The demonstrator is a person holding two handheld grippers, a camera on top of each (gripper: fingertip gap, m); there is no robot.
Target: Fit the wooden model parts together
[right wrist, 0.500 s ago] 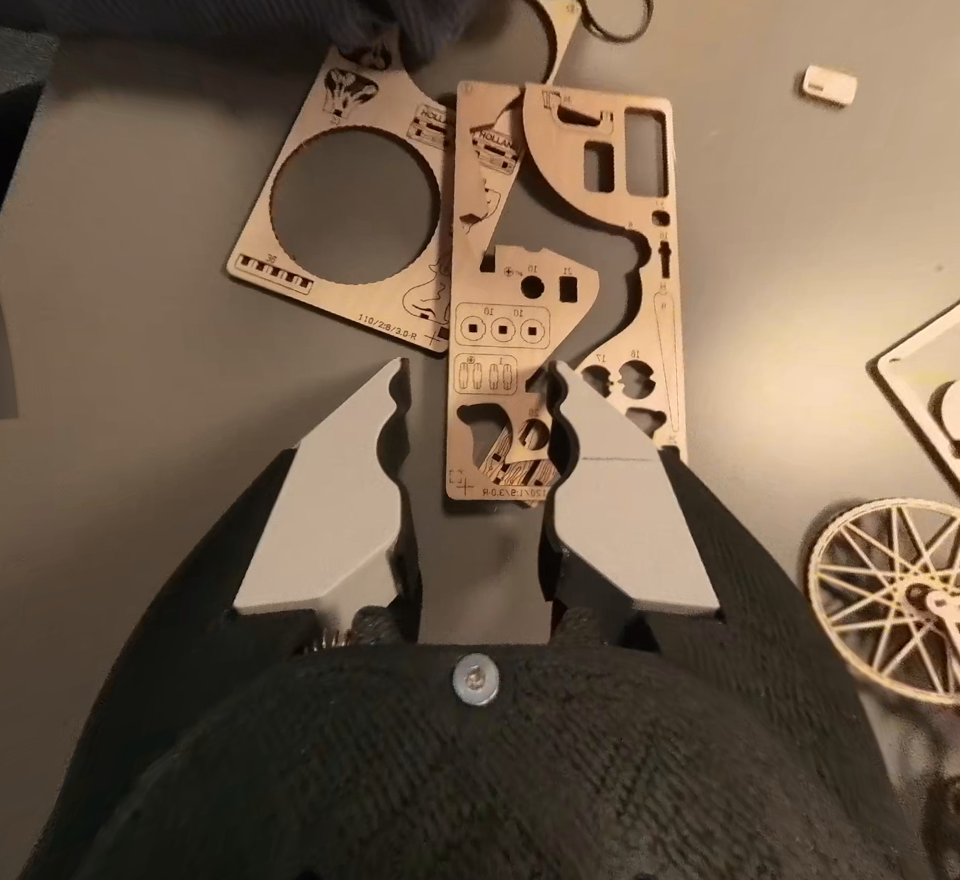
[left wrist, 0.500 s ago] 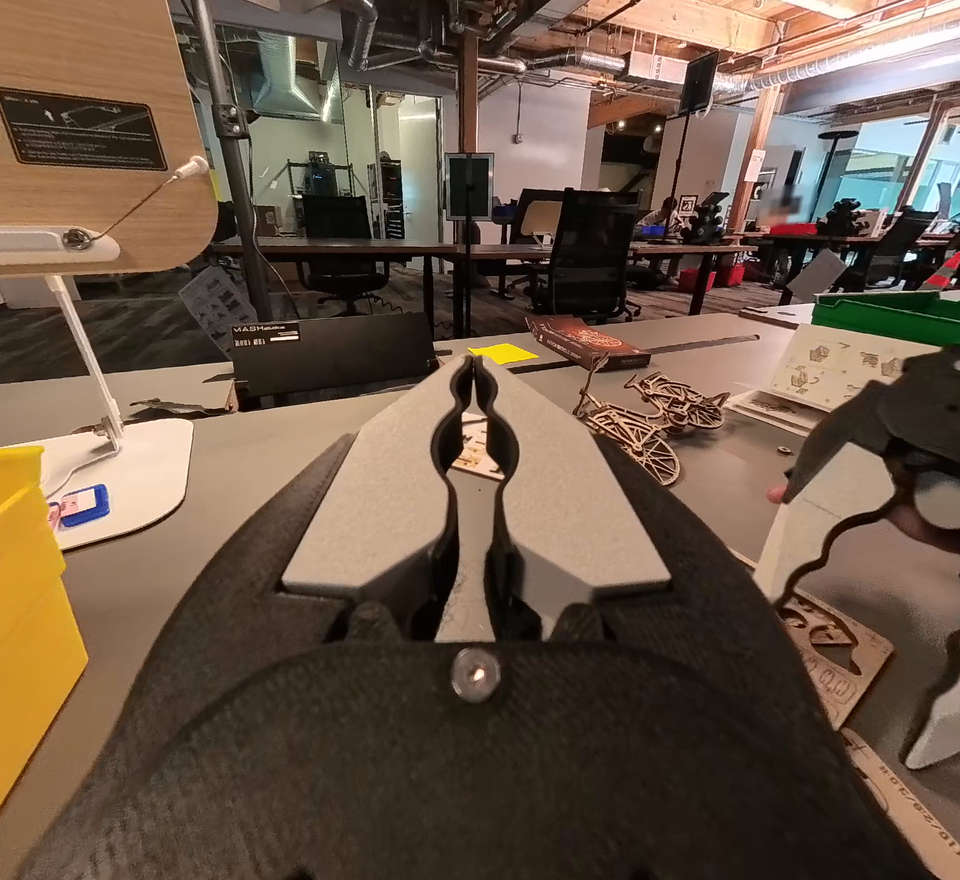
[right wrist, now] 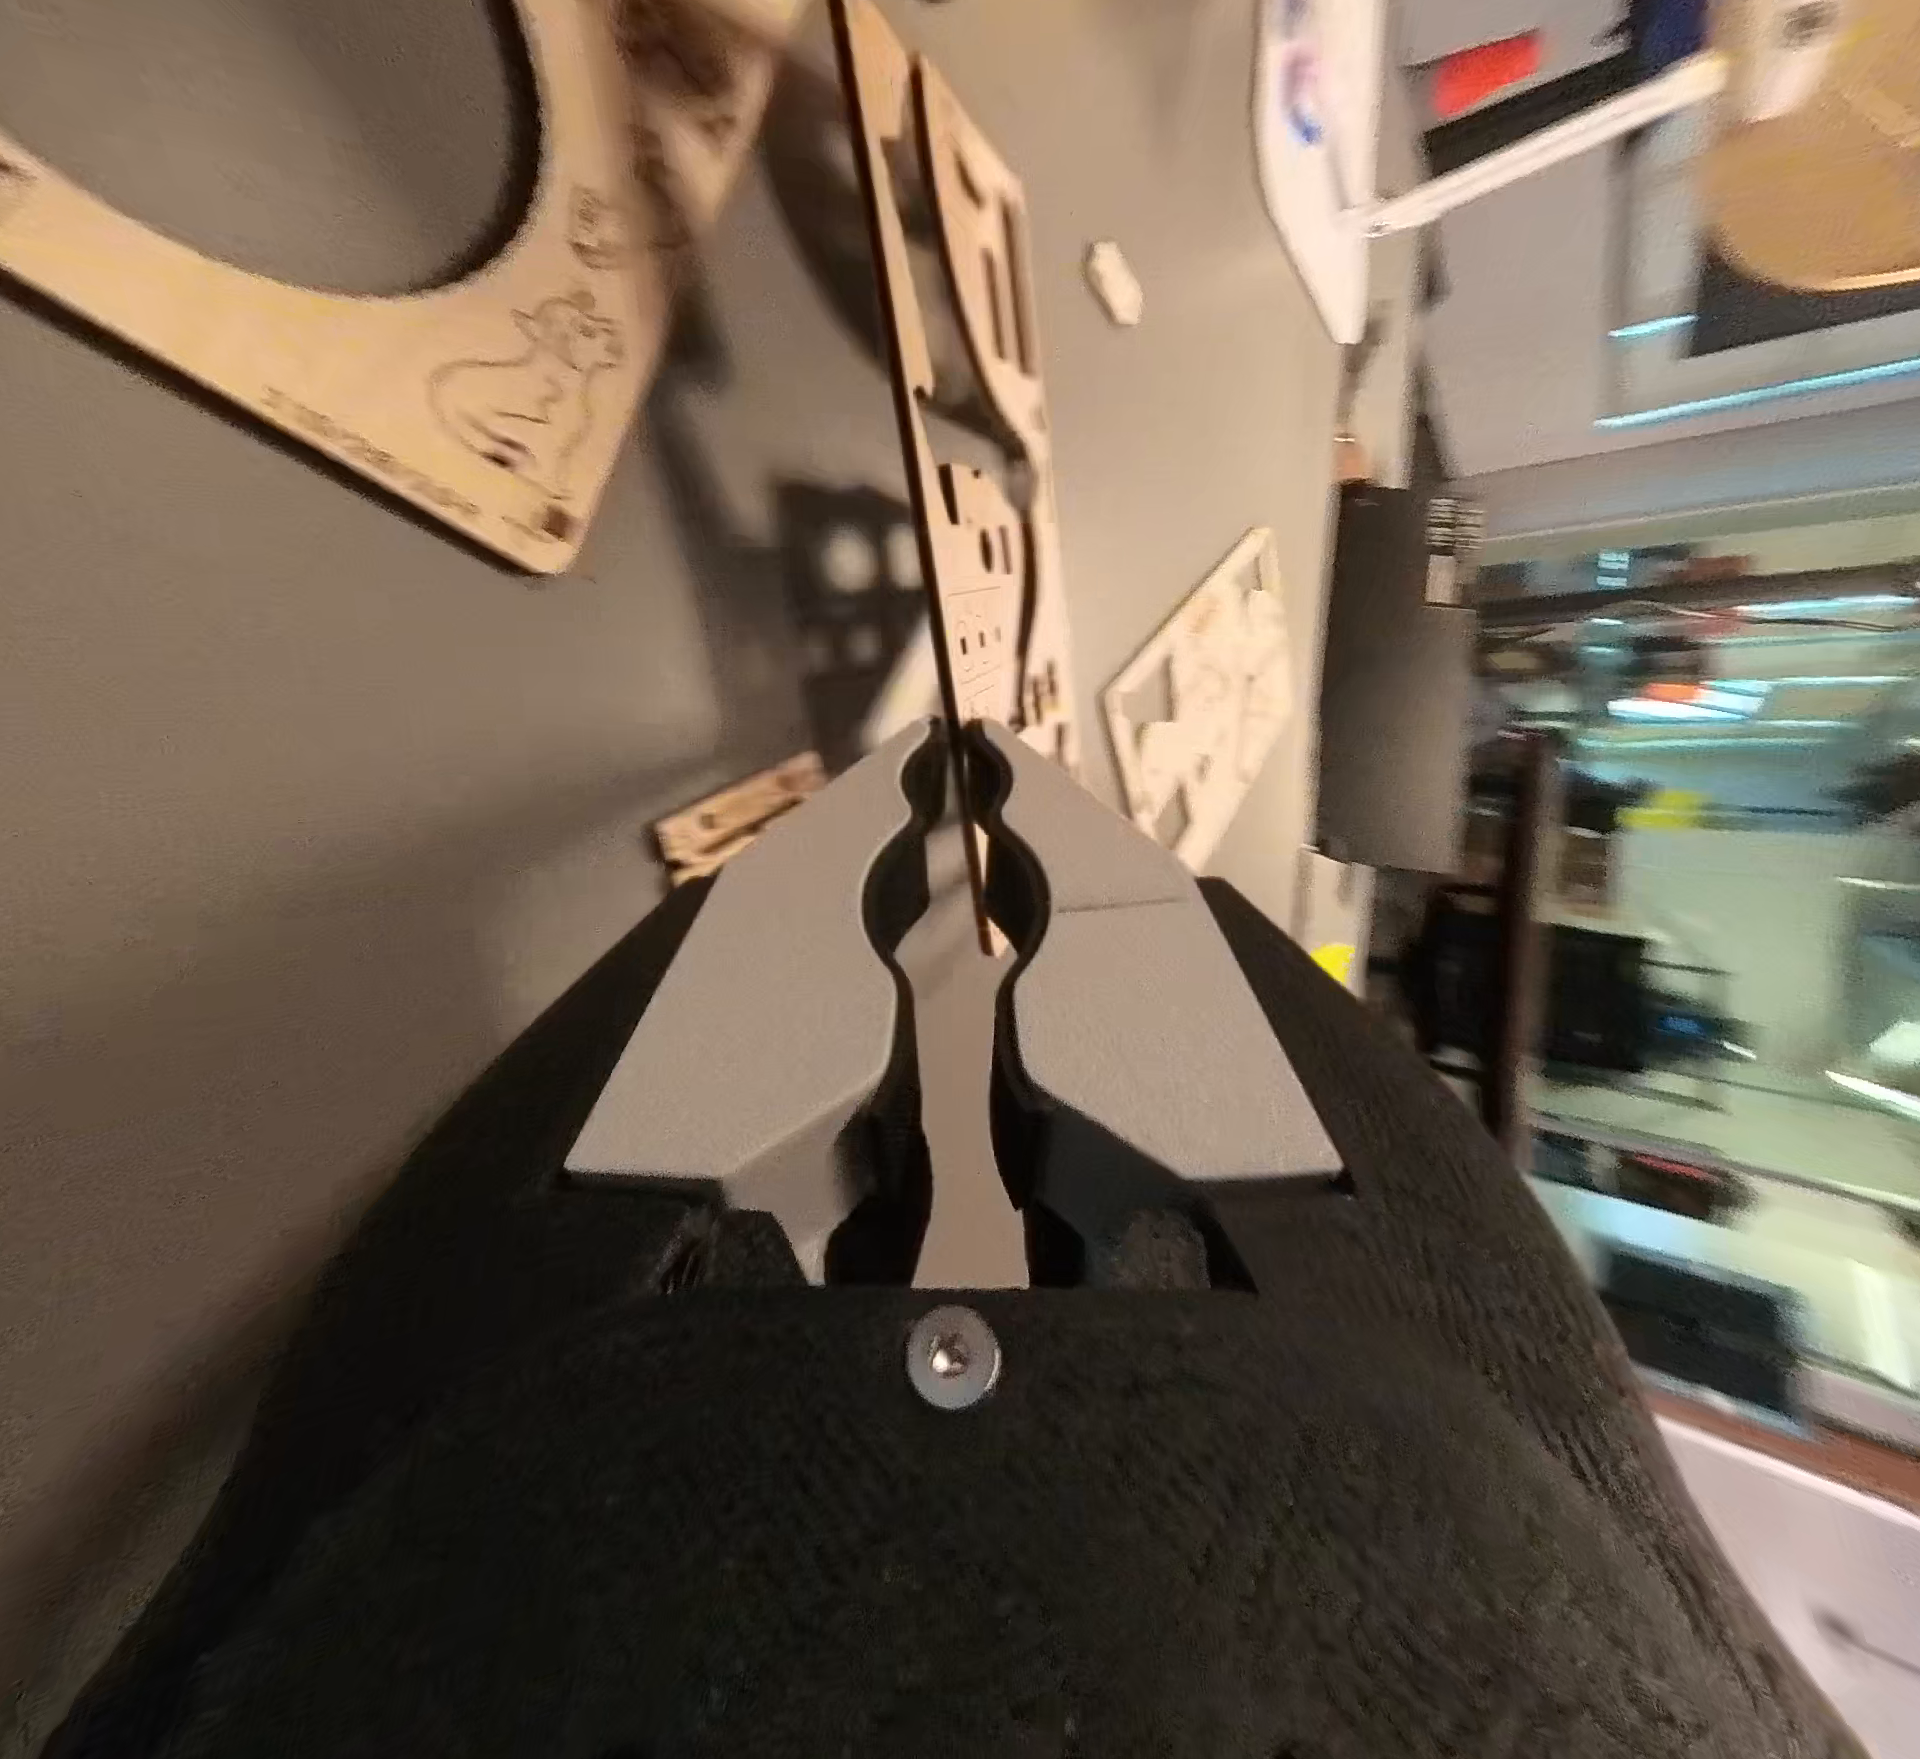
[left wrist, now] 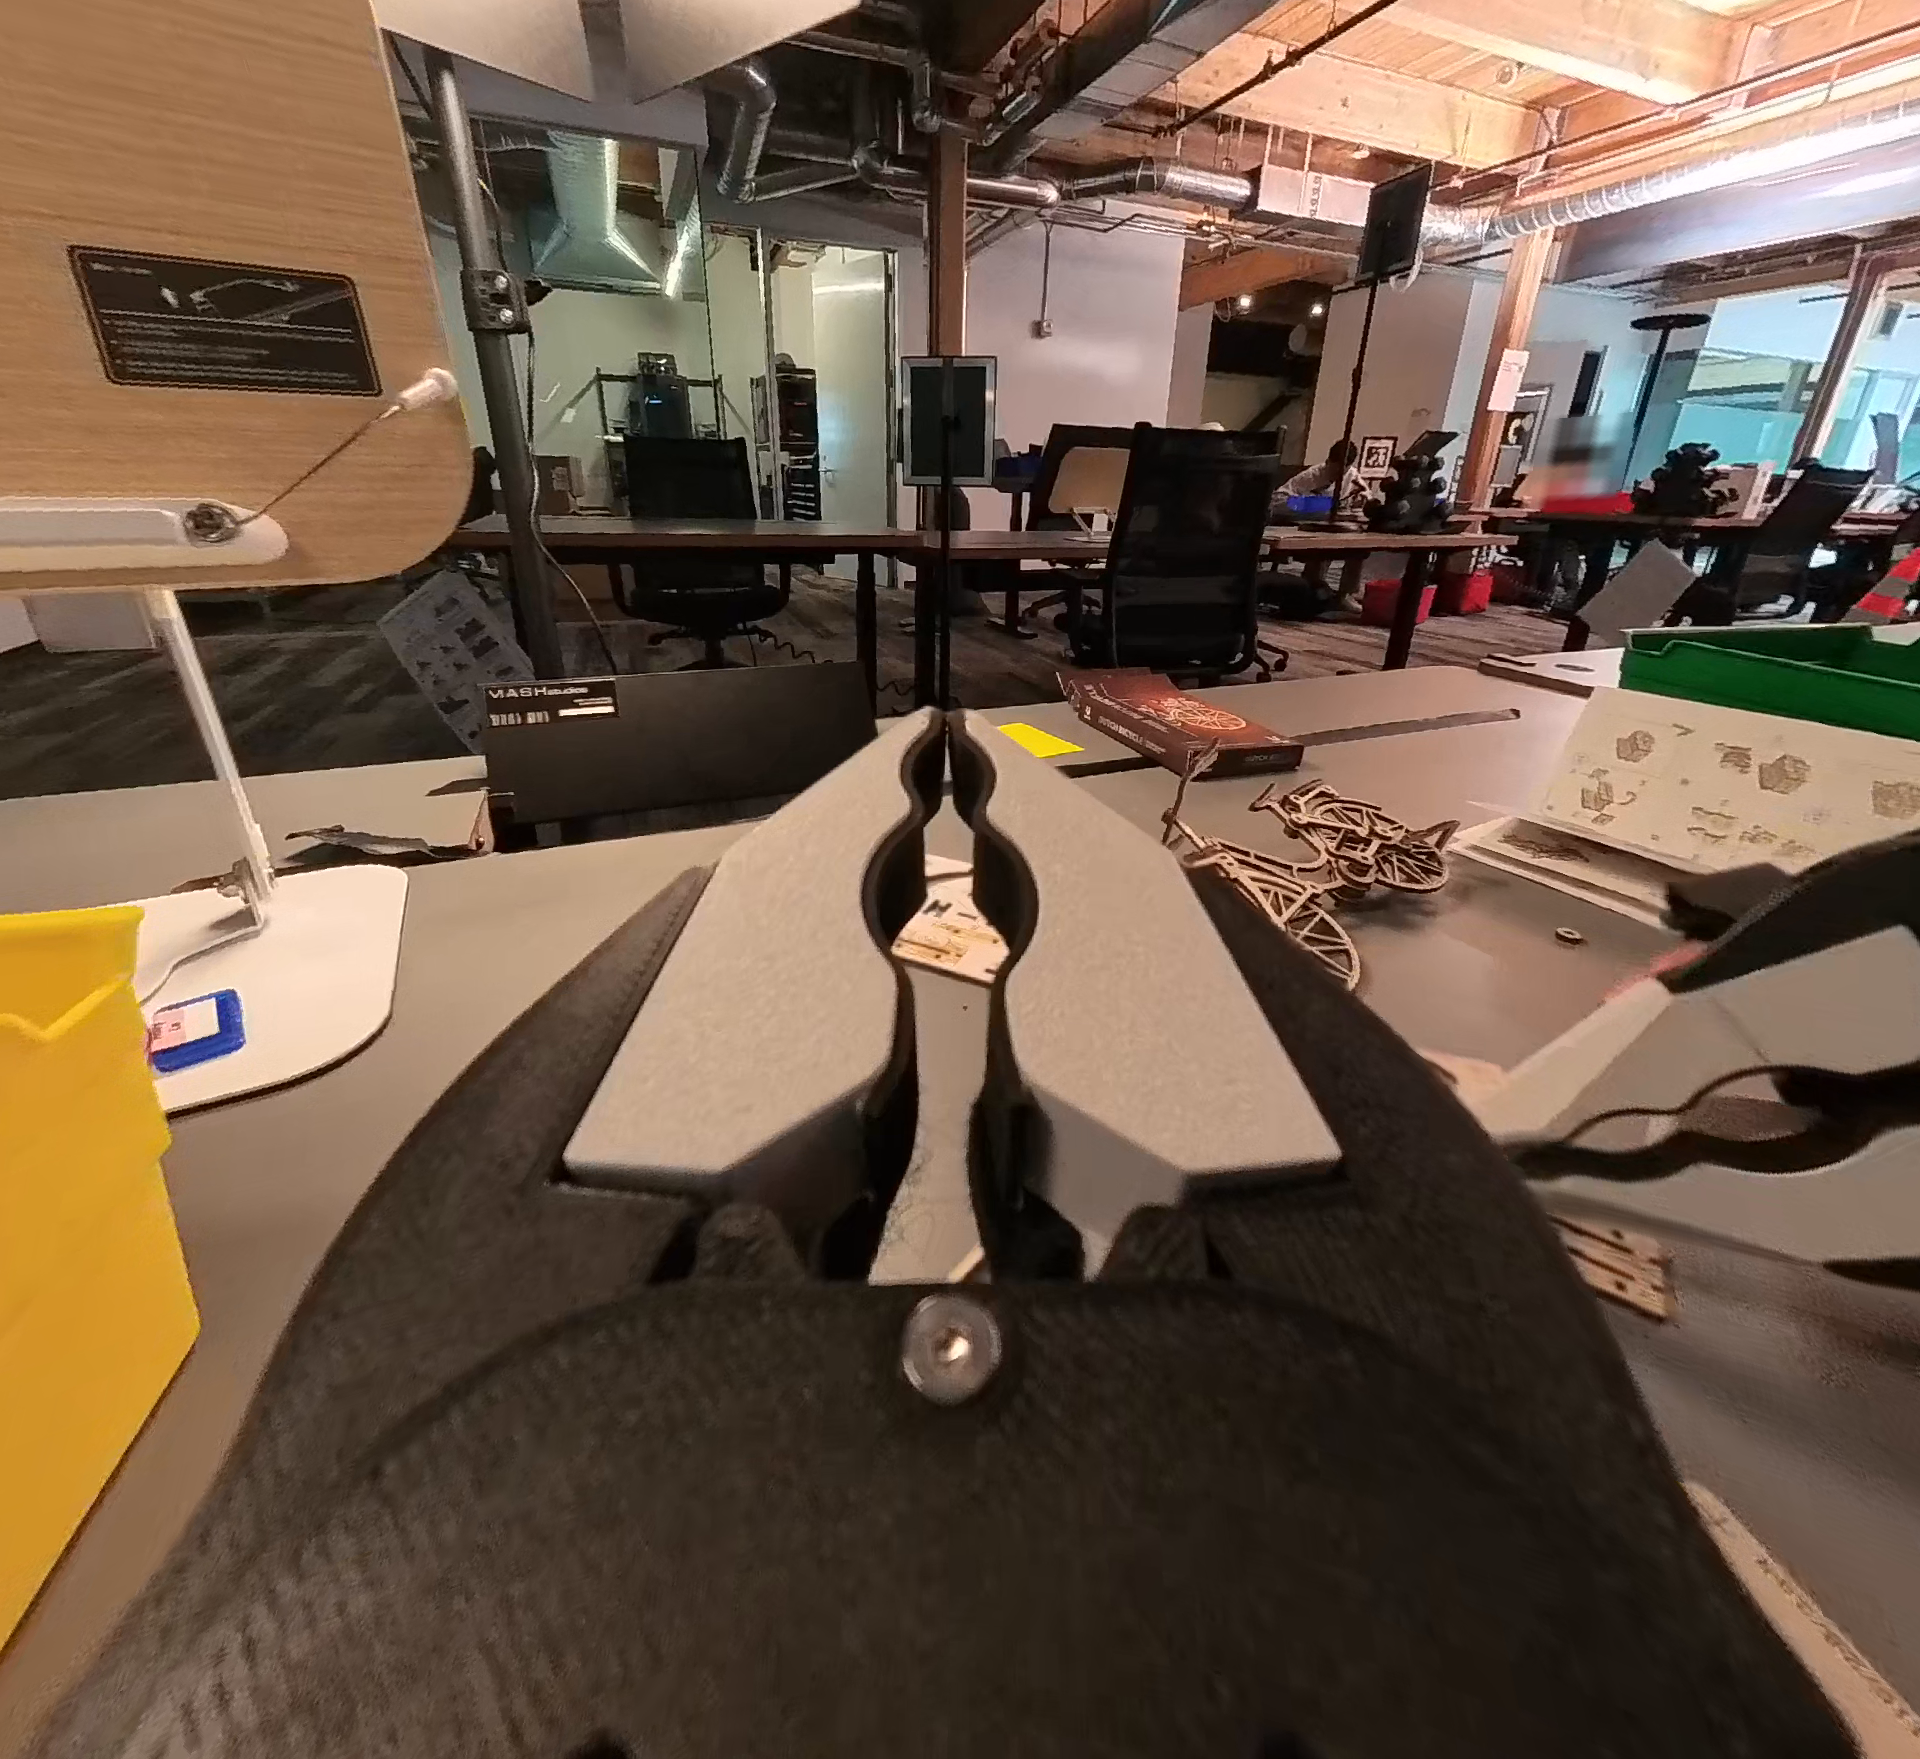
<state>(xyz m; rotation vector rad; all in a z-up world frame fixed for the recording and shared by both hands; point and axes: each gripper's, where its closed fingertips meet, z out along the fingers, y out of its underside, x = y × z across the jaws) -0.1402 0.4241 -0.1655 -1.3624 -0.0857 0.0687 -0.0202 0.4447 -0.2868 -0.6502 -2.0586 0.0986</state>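
The right gripper (right wrist: 951, 735) is clamped on the near edge of a wooden parts sheet (right wrist: 971, 421), holding it edge-on and clear of the counter (right wrist: 260, 722), probably so pieces can be pressed out. The blur leaves the exact tilt uncertain. A second sheet with round cut-outs (right wrist: 561, 338) lies flat to its left. The left gripper (left wrist: 945, 724) is closed on nothing, held idle above the counter, with a finished wooden bicycle (left wrist: 1309, 852) ahead to its right.

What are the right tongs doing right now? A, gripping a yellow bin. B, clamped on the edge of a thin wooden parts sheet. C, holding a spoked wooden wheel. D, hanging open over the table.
B: the right tongs are shut on the thin wooden parts sheet, seen edge-on and lifted off the table.
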